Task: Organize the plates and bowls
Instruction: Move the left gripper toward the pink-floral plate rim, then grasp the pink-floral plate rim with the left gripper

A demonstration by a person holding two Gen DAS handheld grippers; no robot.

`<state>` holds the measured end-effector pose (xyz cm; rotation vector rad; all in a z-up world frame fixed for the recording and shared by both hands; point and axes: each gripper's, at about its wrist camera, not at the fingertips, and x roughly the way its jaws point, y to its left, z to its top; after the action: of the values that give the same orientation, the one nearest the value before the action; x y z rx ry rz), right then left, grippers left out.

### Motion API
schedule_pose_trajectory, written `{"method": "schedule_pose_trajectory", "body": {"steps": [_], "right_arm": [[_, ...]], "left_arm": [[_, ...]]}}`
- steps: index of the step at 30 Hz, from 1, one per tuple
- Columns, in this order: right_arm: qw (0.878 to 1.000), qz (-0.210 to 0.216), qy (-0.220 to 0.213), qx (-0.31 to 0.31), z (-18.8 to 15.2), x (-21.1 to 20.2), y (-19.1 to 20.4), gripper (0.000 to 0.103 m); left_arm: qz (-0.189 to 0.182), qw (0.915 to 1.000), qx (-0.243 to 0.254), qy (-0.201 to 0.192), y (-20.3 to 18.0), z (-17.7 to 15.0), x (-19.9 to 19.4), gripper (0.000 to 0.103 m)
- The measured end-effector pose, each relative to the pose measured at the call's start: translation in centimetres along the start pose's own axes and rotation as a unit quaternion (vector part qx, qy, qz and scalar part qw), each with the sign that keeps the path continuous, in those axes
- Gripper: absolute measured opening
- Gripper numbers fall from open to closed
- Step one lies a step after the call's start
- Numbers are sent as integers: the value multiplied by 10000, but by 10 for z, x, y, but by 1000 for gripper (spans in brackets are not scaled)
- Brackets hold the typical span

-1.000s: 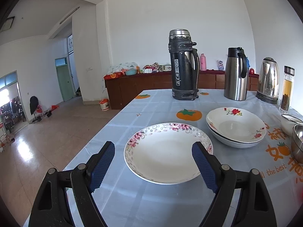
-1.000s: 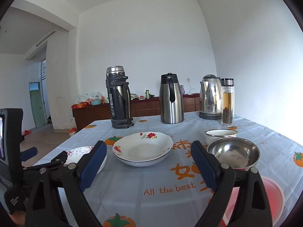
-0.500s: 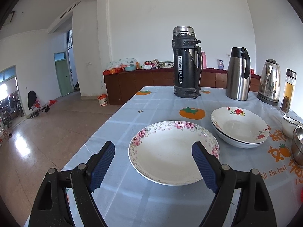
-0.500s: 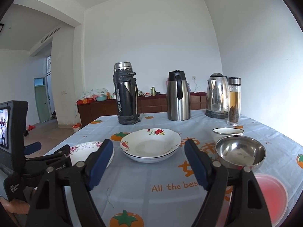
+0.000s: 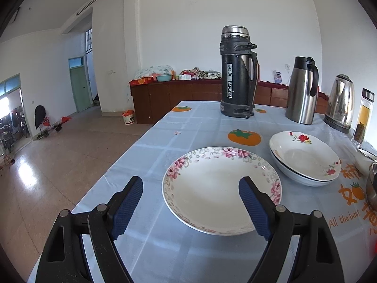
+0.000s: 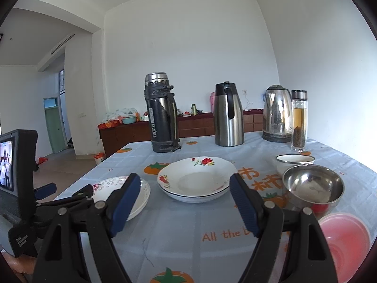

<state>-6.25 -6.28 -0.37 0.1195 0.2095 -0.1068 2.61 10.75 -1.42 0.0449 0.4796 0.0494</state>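
Note:
A white plate with a pink flower rim (image 5: 219,188) lies on the blue tablecloth right in front of my left gripper (image 5: 190,188). That gripper hangs open just above the plate's near edge, touching nothing. To its right sit two stacked deep plates with red roses (image 5: 304,158). My right gripper (image 6: 186,184) is open and empty, short of the rose plates (image 6: 198,179). A steel bowl (image 6: 313,186), a small white bowl (image 6: 294,159) and a pink plastic bowl (image 6: 344,238) stand to its right. The left gripper (image 6: 68,189) shows at the left, by the flower-rim plate (image 6: 144,192).
Along the table's far side stand a black thermos (image 5: 236,70), a steel carafe (image 5: 302,92), an electric kettle (image 5: 340,103) and a glass tea bottle (image 5: 362,118). The table's left edge (image 5: 132,151) drops to the tiled floor. A brown sideboard runs along the back wall.
My right gripper's jaws have narrowed a little and stay open. Both views have shifted only slightly; the dishes lie where they were.

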Motion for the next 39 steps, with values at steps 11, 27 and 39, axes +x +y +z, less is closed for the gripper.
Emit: {"method": "schedule_pose_trajectory", "body": {"steps": [11, 27, 39], "right_arm": [[9999, 104, -25, 6, 2, 17, 25, 79], [9999, 132, 53, -26, 1, 32, 41, 79], [9994, 119, 229, 224, 2, 50, 43, 83]], "left_arm": [[233, 9988, 364, -250, 2, 21, 10, 86], [228, 9990, 343, -145, 13, 27, 37, 86], [217, 9990, 384, -106, 14, 28, 40, 86]]}}
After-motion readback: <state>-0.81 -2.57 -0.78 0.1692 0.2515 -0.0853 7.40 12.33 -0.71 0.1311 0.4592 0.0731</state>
